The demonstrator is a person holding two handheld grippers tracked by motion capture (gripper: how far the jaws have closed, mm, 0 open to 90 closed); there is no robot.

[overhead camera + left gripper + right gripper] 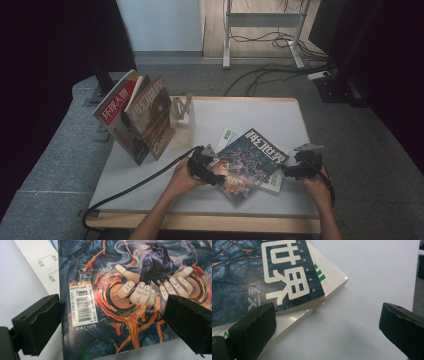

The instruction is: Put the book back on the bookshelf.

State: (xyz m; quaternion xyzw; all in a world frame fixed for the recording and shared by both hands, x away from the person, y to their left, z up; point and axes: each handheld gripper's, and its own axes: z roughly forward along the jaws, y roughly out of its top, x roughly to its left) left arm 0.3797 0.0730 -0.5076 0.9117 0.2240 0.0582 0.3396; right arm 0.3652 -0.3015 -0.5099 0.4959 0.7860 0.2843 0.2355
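At lower centre the dark magazine [250, 162] is flanked by both wide-open, empty grippers [202, 165] [300, 165], not yet lifted toward the stand [182, 117]

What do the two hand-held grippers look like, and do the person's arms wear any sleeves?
Both grippers, left gripper and right gripper, are black with blocky, ridged jaws. A thick black cable trails from the left one. A grey three-cornered plate tops the right one. The forearms show no sleeves.

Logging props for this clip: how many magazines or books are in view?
4: two upright against the rack, red-titled magazine and dark-red magazine; blue-cover magazine lying atop white book.
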